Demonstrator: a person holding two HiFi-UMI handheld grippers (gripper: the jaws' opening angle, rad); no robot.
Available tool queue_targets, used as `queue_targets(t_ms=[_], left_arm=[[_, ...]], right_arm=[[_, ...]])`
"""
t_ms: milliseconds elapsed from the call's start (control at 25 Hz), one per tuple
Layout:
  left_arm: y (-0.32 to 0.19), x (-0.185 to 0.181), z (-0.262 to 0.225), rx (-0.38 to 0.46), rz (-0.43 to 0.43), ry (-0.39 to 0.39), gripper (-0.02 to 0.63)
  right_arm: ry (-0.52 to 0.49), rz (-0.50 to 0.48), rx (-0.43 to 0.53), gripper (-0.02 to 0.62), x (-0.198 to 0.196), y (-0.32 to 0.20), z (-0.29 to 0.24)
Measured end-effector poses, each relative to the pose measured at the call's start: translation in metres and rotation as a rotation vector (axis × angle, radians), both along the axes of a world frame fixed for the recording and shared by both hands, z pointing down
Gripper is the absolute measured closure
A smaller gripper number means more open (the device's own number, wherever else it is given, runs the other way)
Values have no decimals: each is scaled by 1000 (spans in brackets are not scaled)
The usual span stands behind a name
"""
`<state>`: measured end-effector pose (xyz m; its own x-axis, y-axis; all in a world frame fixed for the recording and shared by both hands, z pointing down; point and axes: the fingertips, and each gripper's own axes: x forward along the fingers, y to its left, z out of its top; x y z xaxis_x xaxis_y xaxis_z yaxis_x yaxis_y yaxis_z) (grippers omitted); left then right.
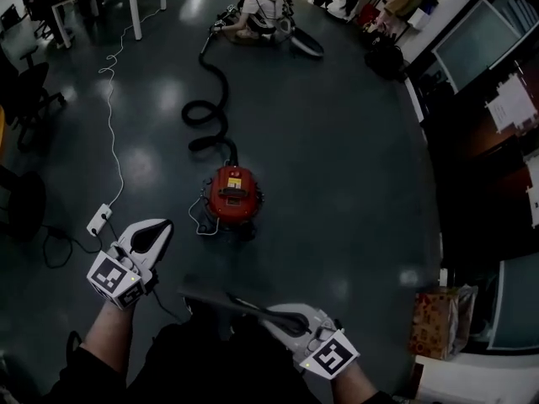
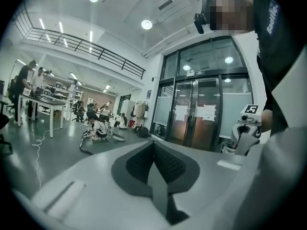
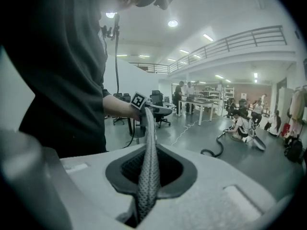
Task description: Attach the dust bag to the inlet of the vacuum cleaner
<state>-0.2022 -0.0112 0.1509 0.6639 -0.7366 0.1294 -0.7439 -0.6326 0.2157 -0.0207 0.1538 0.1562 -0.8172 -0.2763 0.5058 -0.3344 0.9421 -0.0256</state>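
My right tool is clamped on the dust bag. Its grey mesh fabric sits edge-on between the pads and runs up and away from them toward my left tool. In the head view the right tool is low at 5 o'clock, and the dust bag shows as a dark flat sheet reaching out of it toward 9 o'clock, held off the floor.

My left tool has its pads pressed together. I can make out nothing gripped between them. In the head view it sits at 8 o'clock and points toward 12.

The red vacuum cleaner stands on the floor at 12 o'clock from my two tools, well apart from the bag. I cannot make out its inlet. Its black hose snakes away from it toward 12 o'clock in loose curves. A white power strip lies on the floor at 9 o'clock from the left tool. A printed box stands at 3 o'clock from the right tool.
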Motion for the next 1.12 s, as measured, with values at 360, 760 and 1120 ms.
queue_targets(t_ms=[360, 760, 1120], left_arm=[[-26, 31, 43, -40, -53, -139, 603], [-54, 78, 95, -102, -103, -230, 603], [-101, 103, 157, -101, 14, -274, 569]], right_arm=[[-42, -87, 27, 568, 28, -49, 42], [-1, -206, 57, 568, 74, -89, 121], [27, -134, 15, 568, 76, -114, 179]])
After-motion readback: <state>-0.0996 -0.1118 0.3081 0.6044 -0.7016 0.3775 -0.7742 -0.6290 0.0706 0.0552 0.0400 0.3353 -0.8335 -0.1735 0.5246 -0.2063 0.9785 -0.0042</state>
